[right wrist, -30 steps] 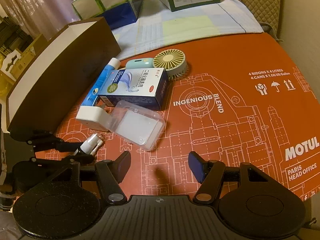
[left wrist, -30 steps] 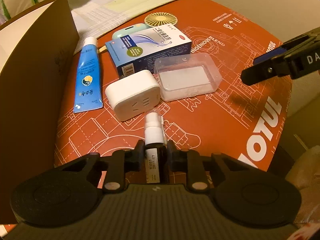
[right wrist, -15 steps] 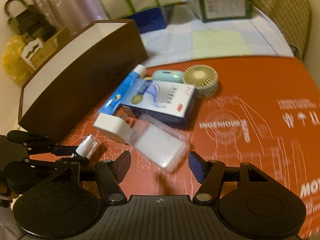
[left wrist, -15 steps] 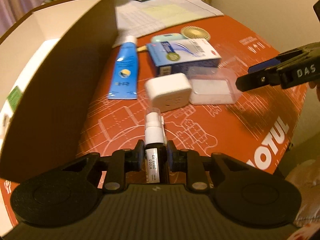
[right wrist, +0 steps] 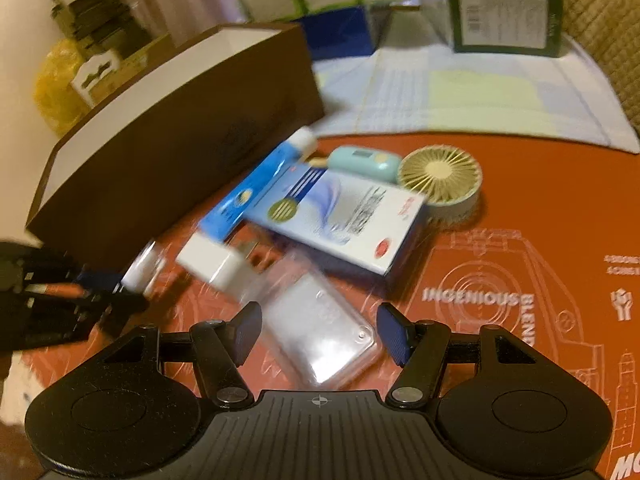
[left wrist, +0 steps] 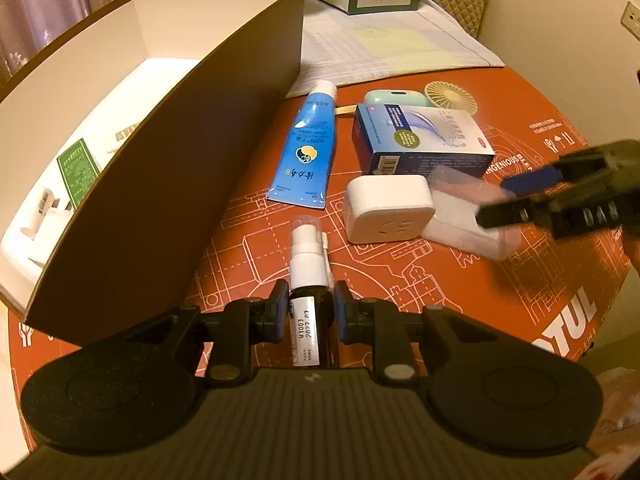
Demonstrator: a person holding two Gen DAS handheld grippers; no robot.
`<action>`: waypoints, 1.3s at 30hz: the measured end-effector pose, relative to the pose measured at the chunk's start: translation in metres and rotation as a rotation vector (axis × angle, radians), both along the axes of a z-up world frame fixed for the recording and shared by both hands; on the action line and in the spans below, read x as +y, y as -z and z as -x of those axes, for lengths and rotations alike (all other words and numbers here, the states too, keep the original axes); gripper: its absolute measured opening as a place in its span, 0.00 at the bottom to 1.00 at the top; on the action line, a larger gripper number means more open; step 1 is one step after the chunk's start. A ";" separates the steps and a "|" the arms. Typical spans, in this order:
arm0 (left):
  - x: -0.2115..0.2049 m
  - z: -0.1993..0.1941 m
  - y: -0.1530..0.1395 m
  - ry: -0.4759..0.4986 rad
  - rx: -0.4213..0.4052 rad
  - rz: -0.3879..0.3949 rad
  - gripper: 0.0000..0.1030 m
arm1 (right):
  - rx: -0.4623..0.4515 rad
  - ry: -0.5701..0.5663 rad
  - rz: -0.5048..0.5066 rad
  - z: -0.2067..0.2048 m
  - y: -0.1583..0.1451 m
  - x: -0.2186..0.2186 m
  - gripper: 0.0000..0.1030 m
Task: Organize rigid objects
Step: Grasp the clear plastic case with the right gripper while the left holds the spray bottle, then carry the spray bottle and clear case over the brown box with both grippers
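Pinching the spray bottle point(left wrist: 310, 280) at lower centre, the left gripper point(left wrist: 308, 308) has swung toward the brown box point(left wrist: 180, 184), whose inside now shows at left. The right gripper point(right wrist: 318, 330), spread and empty, has closed in on the clear case point(right wrist: 320, 332), likely next.

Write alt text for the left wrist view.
The left gripper holds a small spray bottle over an orange mat. An open brown box stands left; a blue tube, a white adapter and a blue carton lie ahead.
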State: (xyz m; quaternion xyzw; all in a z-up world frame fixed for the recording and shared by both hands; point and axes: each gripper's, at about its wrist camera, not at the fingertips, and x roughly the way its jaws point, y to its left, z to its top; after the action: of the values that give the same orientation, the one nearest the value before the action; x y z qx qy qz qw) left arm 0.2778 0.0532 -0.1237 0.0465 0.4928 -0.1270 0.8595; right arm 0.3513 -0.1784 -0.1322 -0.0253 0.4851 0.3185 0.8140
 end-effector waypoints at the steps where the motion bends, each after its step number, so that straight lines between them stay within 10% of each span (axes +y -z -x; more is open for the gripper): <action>1: 0.000 0.000 0.001 -0.006 0.003 0.002 0.19 | 0.007 -0.022 0.009 0.003 0.000 0.001 0.59; 17: -0.001 -0.002 -0.002 -0.028 0.004 0.009 0.19 | -0.033 -0.156 0.214 0.019 0.009 0.046 0.59; 39: -0.004 0.001 -0.048 0.045 -0.095 0.086 0.19 | -0.086 -0.066 0.191 0.028 -0.033 0.042 0.51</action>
State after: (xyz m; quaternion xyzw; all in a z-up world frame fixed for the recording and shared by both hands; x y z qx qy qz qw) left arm 0.2765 0.0497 -0.0755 0.0265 0.4443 -0.1647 0.8802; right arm 0.3230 -0.1359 -0.0992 -0.1322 0.4767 0.2962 0.8170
